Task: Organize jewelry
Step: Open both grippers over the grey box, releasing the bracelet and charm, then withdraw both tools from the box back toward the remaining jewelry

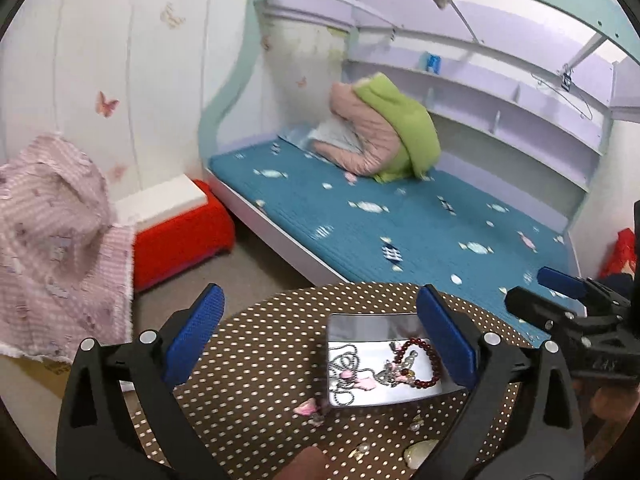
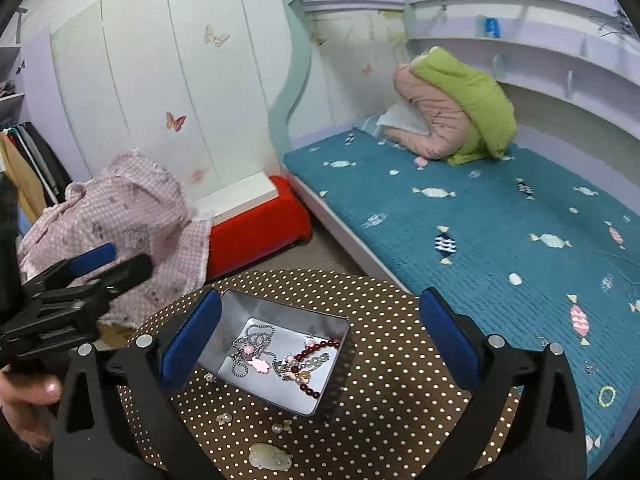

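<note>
A shiny metal tin [image 1: 424,396] [image 2: 244,304] sits on a round brown polka-dot table [image 1: 260,360] [image 2: 392,380]. Inside lie a silver chain [image 2: 250,340], a dark red bead bracelet [image 1: 434,360] [image 2: 316,348] and pink charms. Loose pieces lie on the table in front of it: a pale stone pendant [image 2: 270,456] [image 1: 418,452], small pearl pieces [image 2: 280,426] and a pink charm [image 1: 306,406]. My left gripper [image 1: 320,344] is open and empty above the tin. My right gripper [image 2: 320,344] is open and empty, the tin between its fingers.
A bed with a teal candy-print cover [image 1: 400,224] [image 2: 500,220] stands behind the table, with green and pink bedding [image 1: 384,128] piled on it. A red stool [image 1: 180,236] and a pink checked cloth [image 1: 52,240] are at the left.
</note>
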